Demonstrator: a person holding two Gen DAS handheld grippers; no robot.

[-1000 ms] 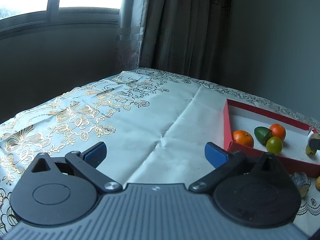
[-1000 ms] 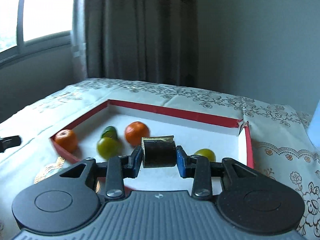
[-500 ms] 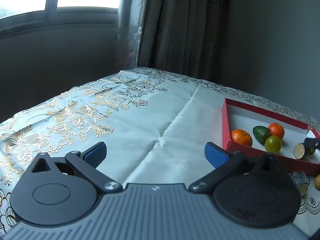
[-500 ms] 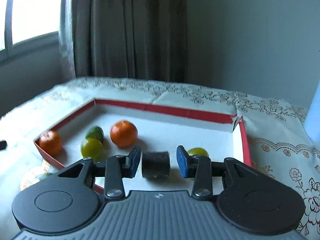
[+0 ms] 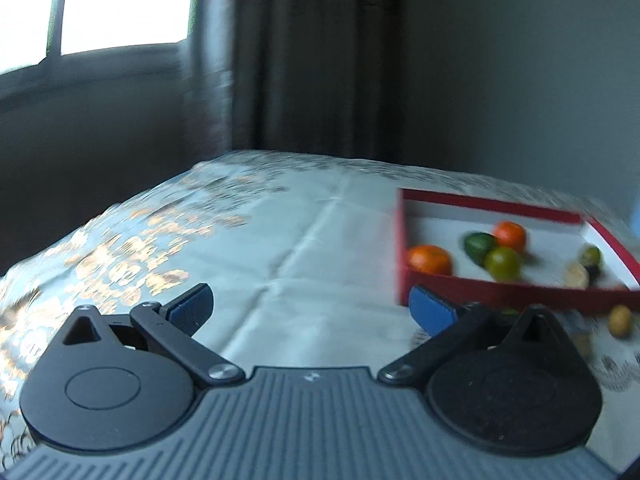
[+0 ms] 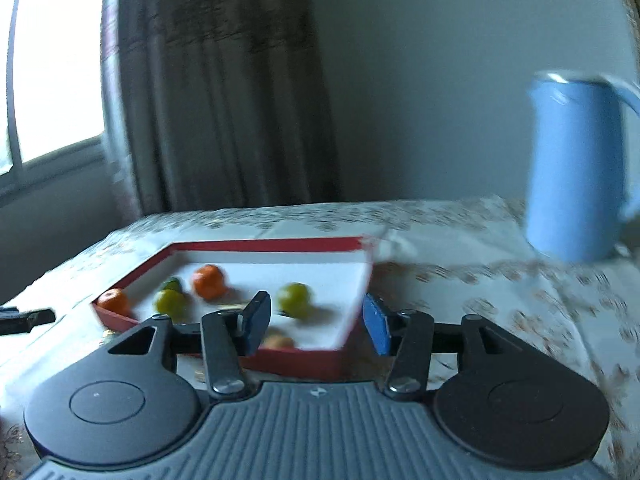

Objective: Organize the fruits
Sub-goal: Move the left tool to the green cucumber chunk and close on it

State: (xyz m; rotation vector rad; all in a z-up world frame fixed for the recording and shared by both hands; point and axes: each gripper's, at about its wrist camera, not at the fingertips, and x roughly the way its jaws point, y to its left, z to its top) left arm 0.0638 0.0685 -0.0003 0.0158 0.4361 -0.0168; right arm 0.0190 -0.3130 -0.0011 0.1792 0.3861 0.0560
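Only in right wrist view: tall blue jug (image 6: 576, 168) at two o'clock; right gripper (image 6: 316, 322) just widening, empty. Left gripper (image 5: 310, 306) spread, empty, red-rimmed fruit tray (image 5: 492, 204) at two o'clock.

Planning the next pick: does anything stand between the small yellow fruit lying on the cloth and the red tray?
Only the tray's near wall: the yellow fruit lies on the tablecloth just outside it, so it would have to be lifted over. Nothing else visible stands between them.
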